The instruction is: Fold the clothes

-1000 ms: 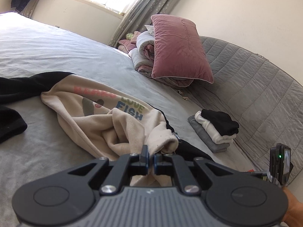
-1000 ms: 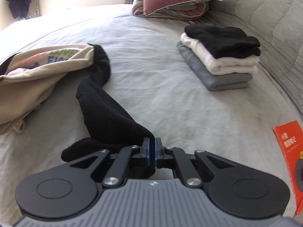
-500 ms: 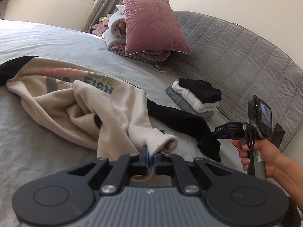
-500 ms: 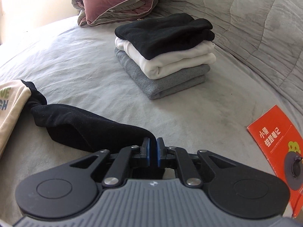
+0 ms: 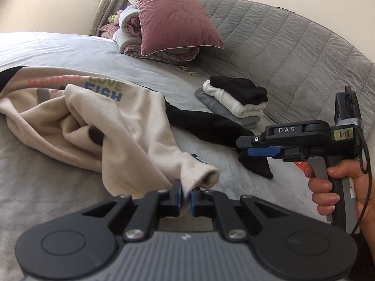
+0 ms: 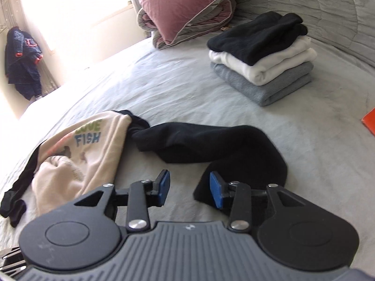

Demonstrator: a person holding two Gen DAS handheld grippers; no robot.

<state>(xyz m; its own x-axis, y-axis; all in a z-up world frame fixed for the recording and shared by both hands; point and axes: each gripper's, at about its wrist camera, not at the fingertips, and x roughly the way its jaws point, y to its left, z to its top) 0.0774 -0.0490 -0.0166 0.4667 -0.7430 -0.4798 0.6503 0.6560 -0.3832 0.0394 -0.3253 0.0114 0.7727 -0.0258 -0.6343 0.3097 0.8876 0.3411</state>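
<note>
Since a second ago the black sleeve [image 6: 206, 140] has been released by the right gripper [image 6: 189, 187], now spread just above its cuff, sleeve axis running left to the cream sweatshirt [image 5: 112, 126], whose hem is pinched by the left gripper [image 5: 185, 199].

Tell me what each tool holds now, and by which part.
The left tool pinches the cream hem of the sweatshirt. The right tool is open and holds nothing; the black sleeve lies on the bed.

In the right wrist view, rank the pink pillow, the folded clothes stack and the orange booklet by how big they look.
1. pink pillow
2. folded clothes stack, nearly as large, so unsure
3. orange booklet, cut off by the edge
</note>
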